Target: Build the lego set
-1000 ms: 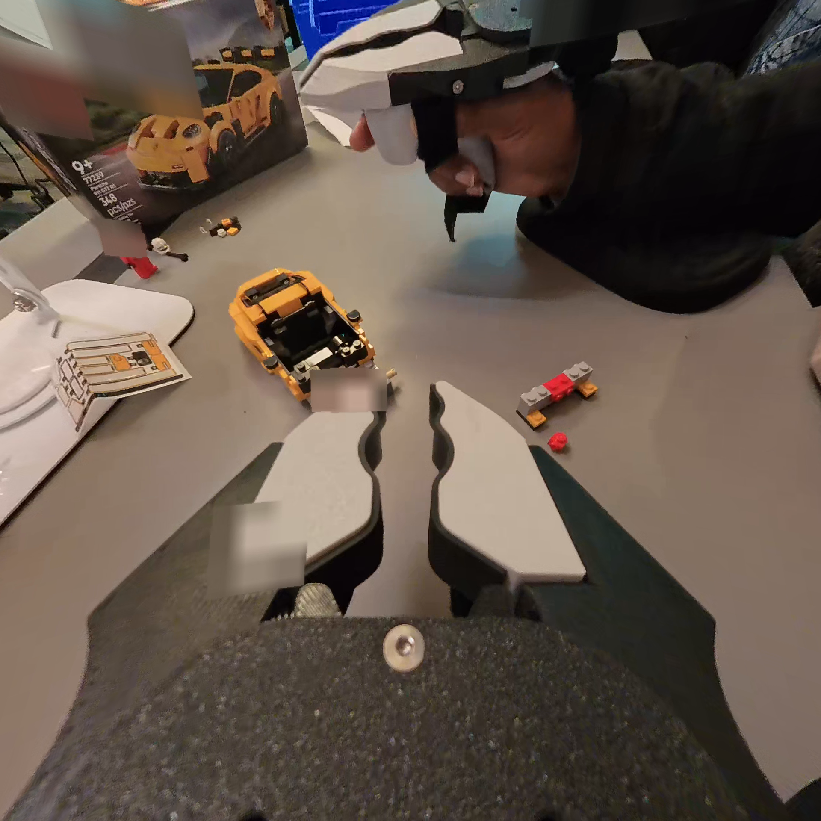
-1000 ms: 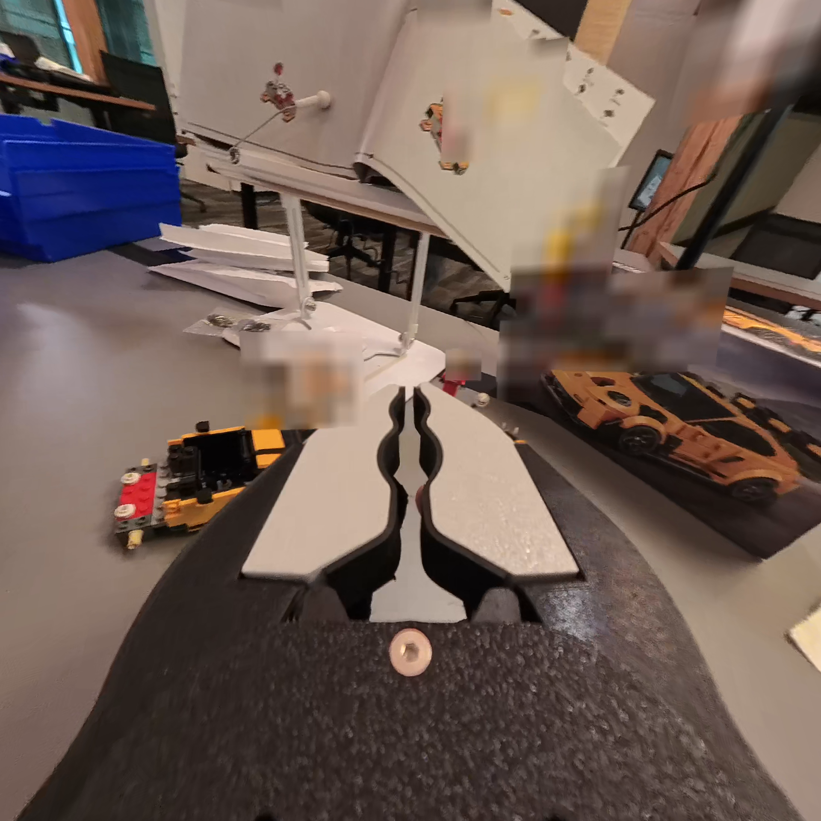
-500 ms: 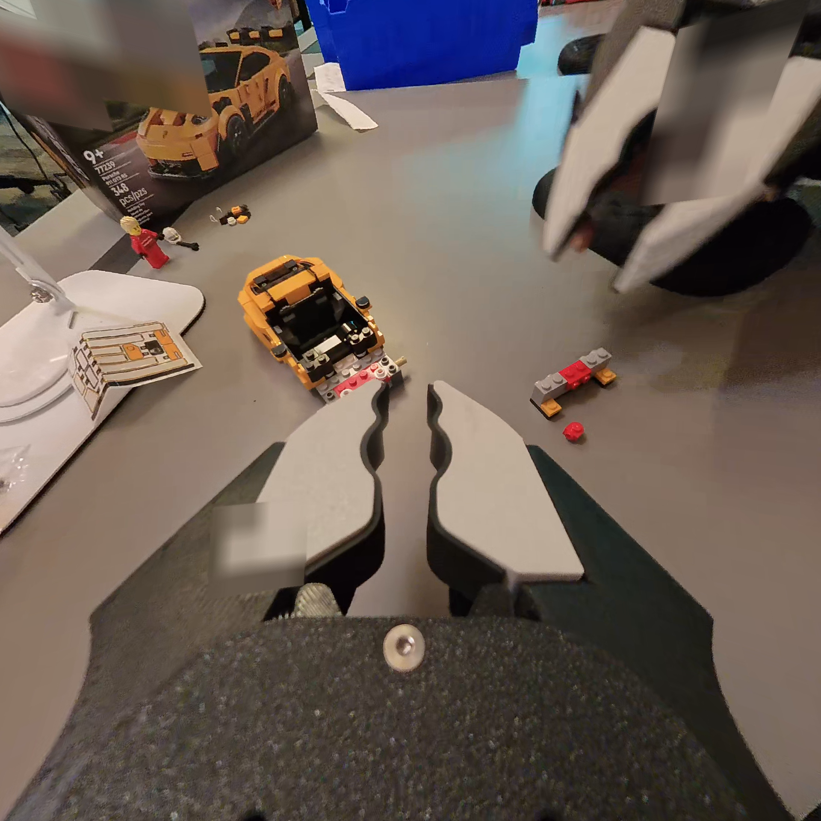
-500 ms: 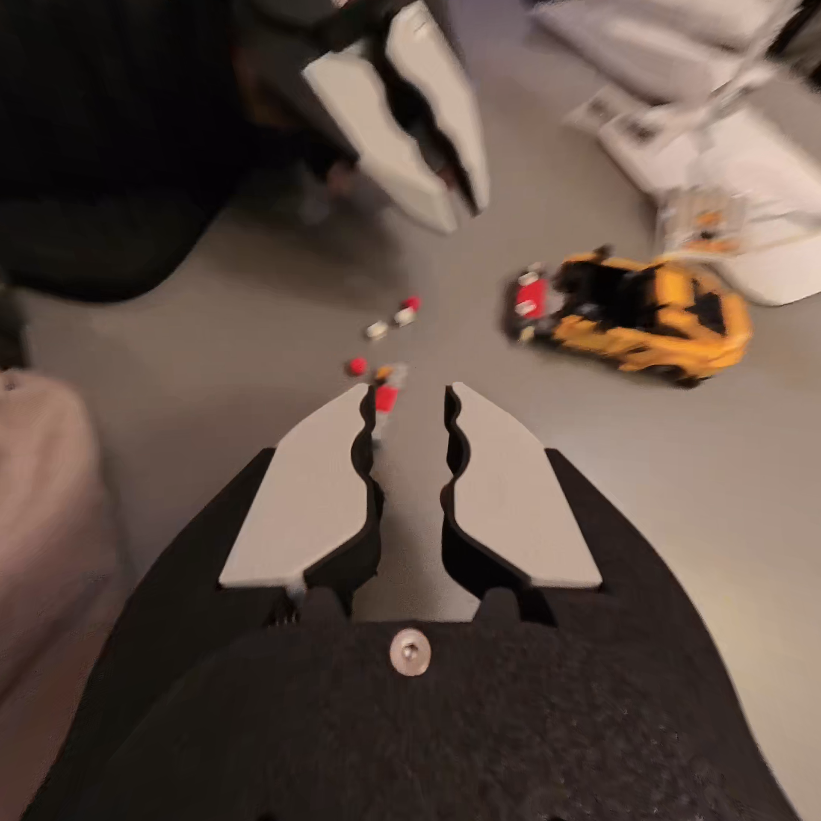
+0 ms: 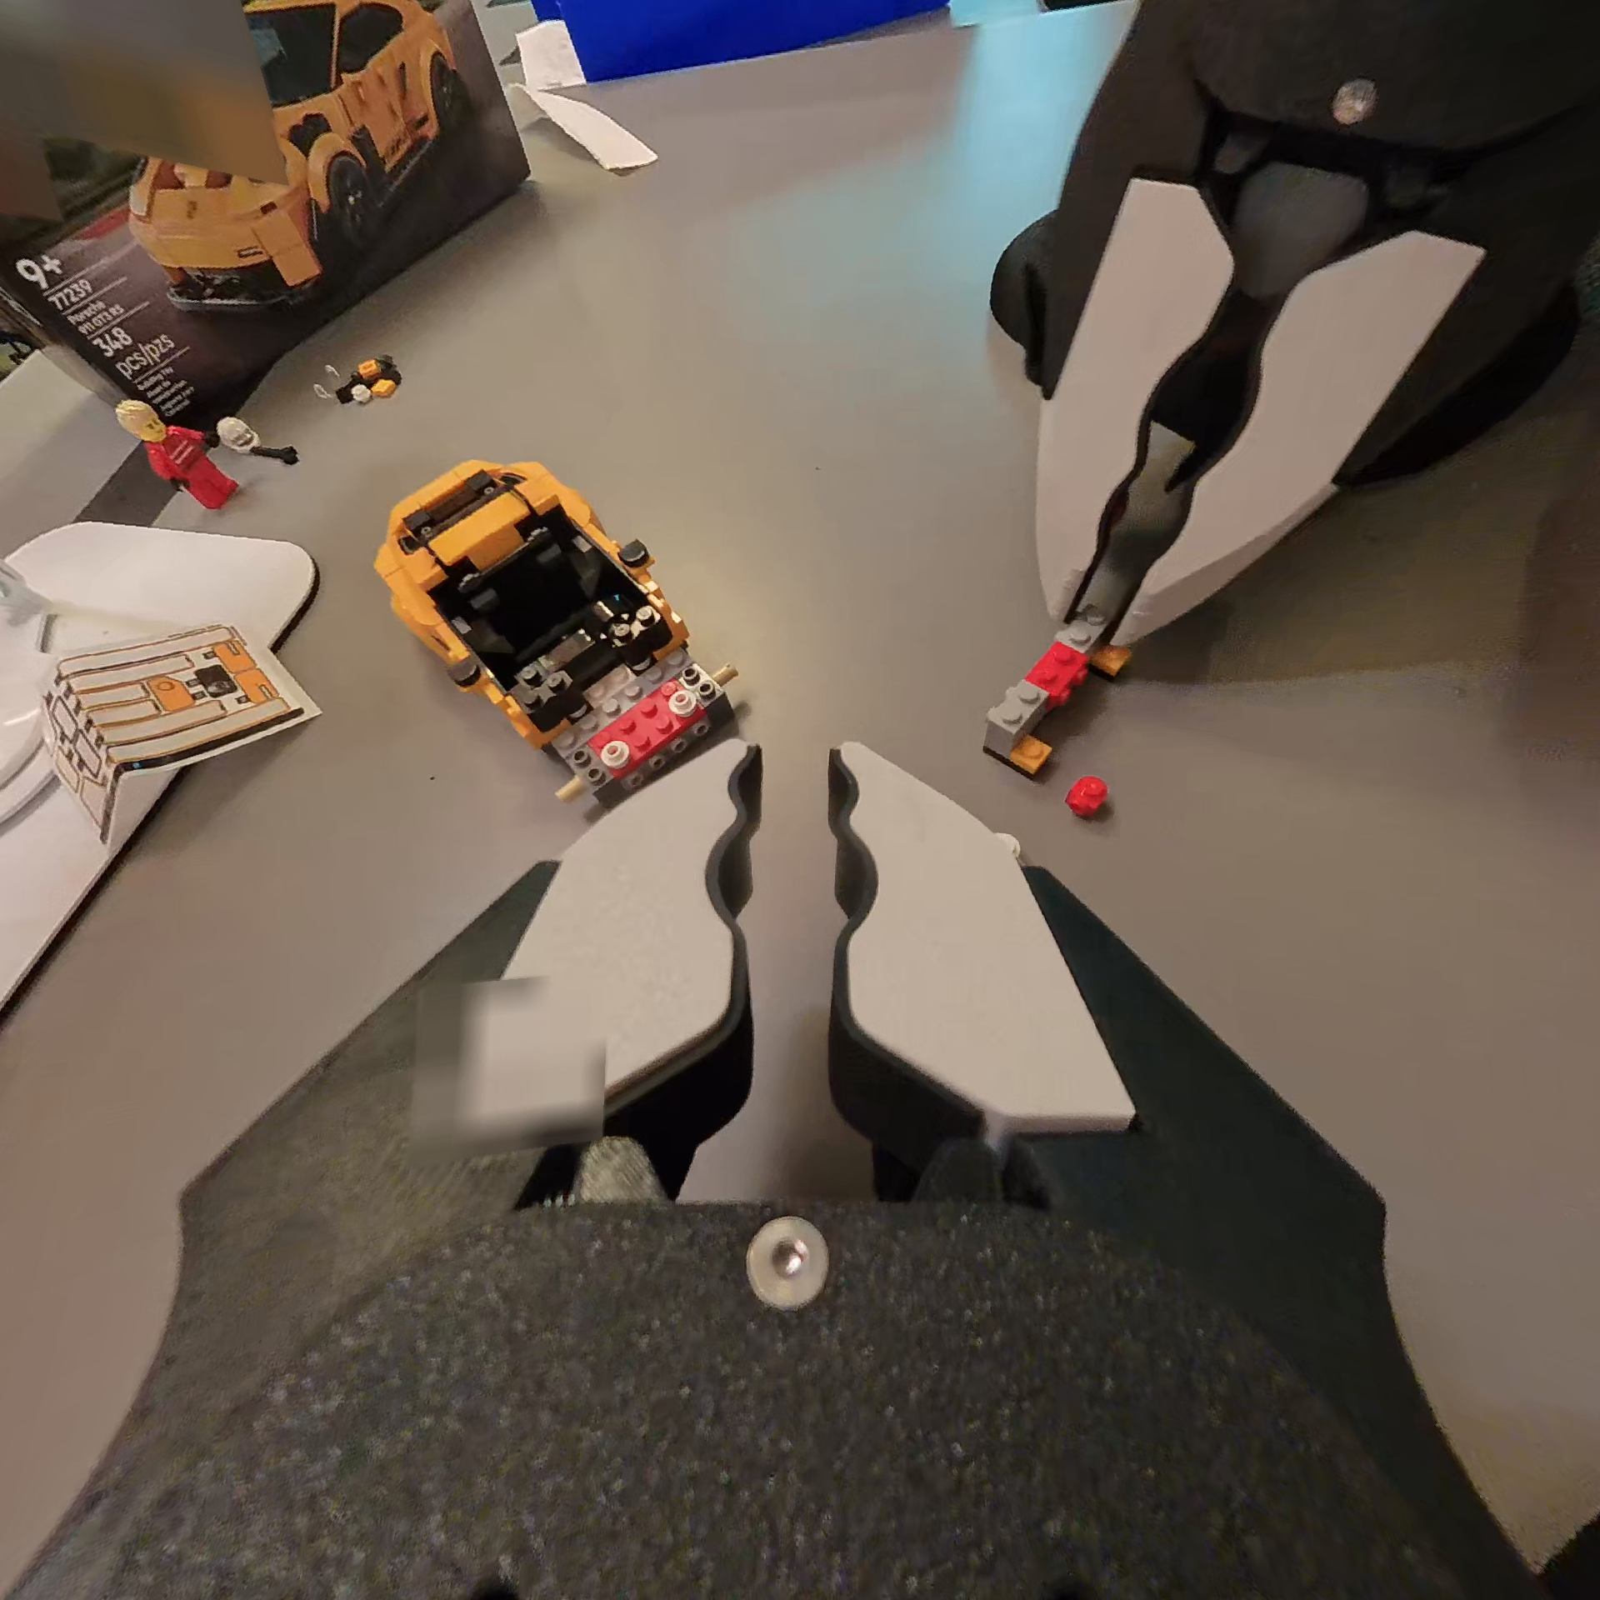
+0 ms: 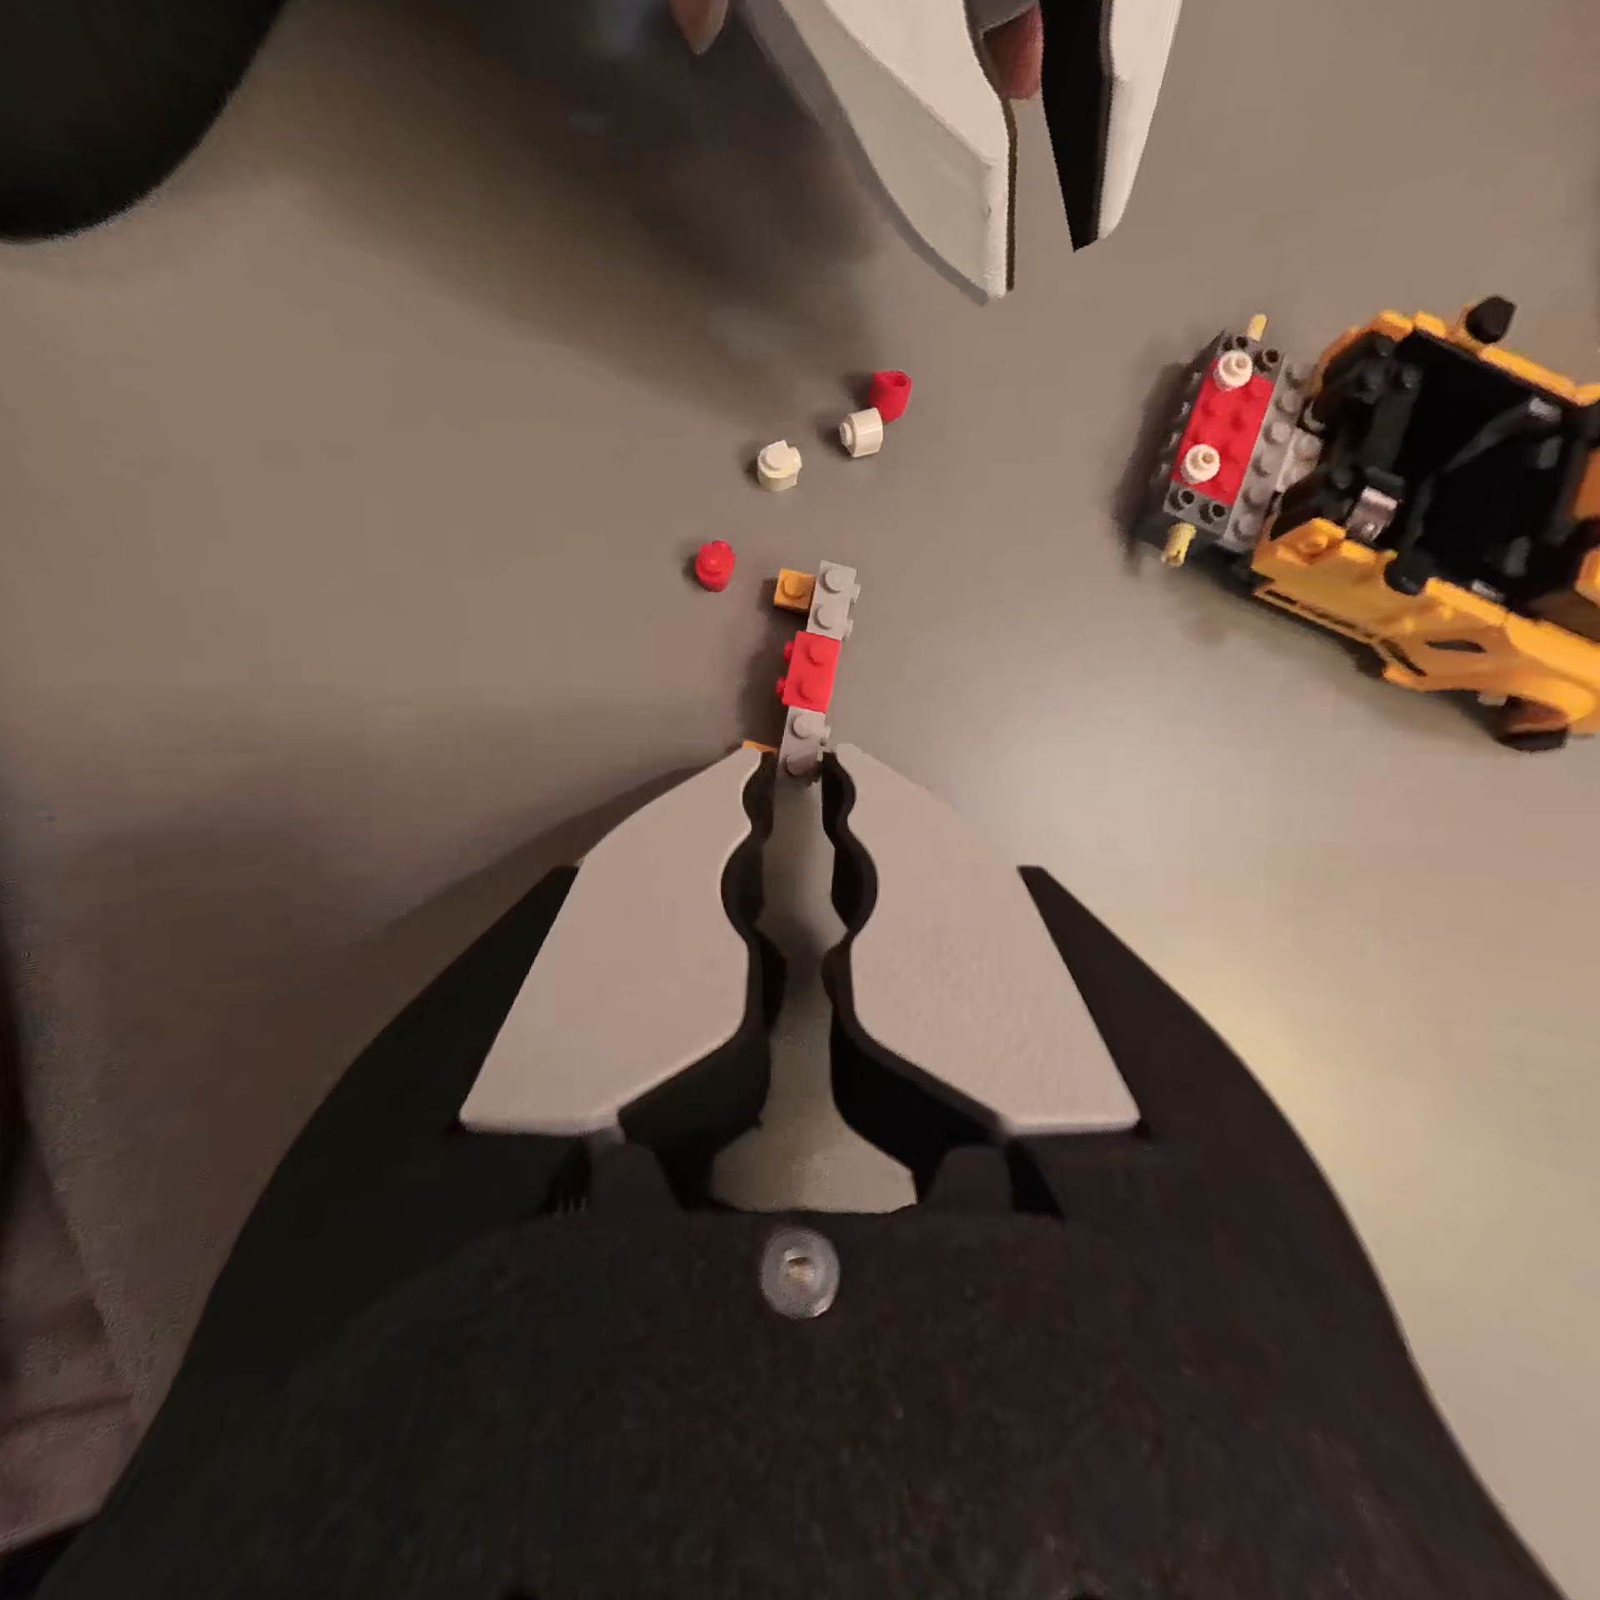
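Right gripper (image 6: 803, 762): jaws nearly closed, pinching only the end of the grey-and-red brick strip (image 6: 814, 645), which lies on the grey surface (image 6: 996, 822). Left gripper (image 5: 792, 758): jaws slightly apart, holding nothing, just beside the orange car (image 5: 532, 606).

Risk: so shallow a hold may let the strip pivot or slip on lifting, scattering the loose studs (image 6: 777, 465) nearby.

Whether the tips truly clamp the strip is uncertain; its underside is hidden.
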Action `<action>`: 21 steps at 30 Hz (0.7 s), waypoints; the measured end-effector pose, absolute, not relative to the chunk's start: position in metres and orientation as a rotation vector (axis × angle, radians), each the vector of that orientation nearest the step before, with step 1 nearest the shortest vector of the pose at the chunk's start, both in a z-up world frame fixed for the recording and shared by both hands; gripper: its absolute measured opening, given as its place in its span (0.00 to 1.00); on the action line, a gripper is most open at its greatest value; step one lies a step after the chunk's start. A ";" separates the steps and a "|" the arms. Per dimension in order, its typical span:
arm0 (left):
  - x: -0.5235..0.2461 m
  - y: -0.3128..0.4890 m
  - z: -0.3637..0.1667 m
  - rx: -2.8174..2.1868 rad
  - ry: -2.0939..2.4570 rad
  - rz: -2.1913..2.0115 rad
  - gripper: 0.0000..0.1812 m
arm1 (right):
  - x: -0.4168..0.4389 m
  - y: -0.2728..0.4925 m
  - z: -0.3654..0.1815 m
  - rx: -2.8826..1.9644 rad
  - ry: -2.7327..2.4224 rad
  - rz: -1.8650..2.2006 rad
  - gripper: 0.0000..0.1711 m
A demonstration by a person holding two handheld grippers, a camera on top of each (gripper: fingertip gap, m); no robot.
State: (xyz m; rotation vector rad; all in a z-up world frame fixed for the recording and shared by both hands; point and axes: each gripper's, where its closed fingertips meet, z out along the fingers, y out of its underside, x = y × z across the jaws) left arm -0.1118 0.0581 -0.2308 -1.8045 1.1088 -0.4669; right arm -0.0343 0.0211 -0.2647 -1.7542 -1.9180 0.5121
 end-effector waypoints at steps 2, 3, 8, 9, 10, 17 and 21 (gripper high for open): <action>-0.112 0.058 -0.232 -1.807 1.114 -0.461 0.08 | -0.034 0.029 -0.265 -1.725 -1.983 0.505 0.06; -0.112 0.058 -0.232 -1.808 1.116 -0.458 0.08 | -0.035 0.031 -0.265 -1.698 -2.017 0.512 0.06; -0.114 0.059 -0.234 -1.813 1.121 -0.446 0.07 | -0.036 0.036 -0.261 -1.635 -2.082 0.505 0.10; -0.114 0.059 -0.234 -1.814 1.121 -0.446 0.07 | -0.036 0.038 -0.258 -1.628 -2.066 0.501 0.11; -0.114 0.059 -0.234 -1.814 1.120 -0.448 0.07 | -0.038 0.039 -0.253 -1.618 -2.037 0.497 0.12; -0.113 0.059 -0.235 -1.817 1.124 -0.449 0.07 | -0.053 0.016 -0.238 -1.553 -1.941 0.557 0.11; -0.114 0.059 -0.234 -1.813 1.117 -0.440 0.07 | -0.061 0.003 -0.242 -1.622 -1.895 0.611 0.09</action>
